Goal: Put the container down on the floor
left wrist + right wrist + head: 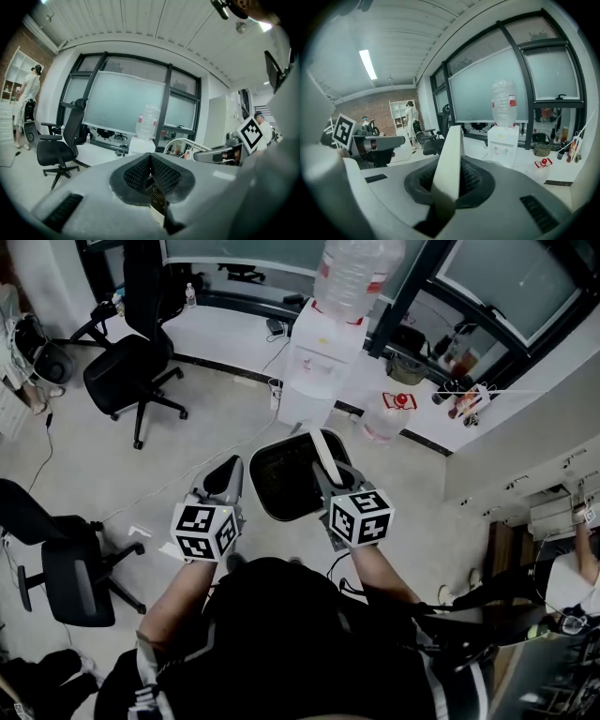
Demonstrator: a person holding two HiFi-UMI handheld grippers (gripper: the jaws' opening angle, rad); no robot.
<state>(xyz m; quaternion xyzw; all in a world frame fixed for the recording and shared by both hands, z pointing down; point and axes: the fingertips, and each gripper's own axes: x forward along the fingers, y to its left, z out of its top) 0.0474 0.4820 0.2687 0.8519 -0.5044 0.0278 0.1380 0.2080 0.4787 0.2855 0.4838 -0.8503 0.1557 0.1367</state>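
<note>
Right gripper [323,463] pinched narrow on the pale rim strip [449,154] of the container [286,486], jaws almost together with only that thin upright strip between the pads, plain in the right gripper view. Container a dark, open-topped bin with a light edge, in the middle of the head view, just ahead of the person's body and between the two grippers, gripped at its right rim, mouth facing up. No telling from above whether its base meets the floor [202,442]. Left gripper [225,479] just beside the container's left edge, apparently not touching it. In the left gripper view, jaws pressed together, nothing between the dark ribbed pads [164,174]. In that same view, off to the right, the pale curved rim of the container and the right gripper's marker cube [253,133]. Farther off, past the container, a white water dispenser [314,367] with a clear bottle [354,273] on top, by the windowed wall. Right of the dispenser's foot, a clear jug [380,426] with a red cap. Far left, a black office chair [131,367]; nearer on the left, a second chair [66,573]. In the right gripper view, far off to the left by white shelves, a person in pale clothes [411,119].
</note>
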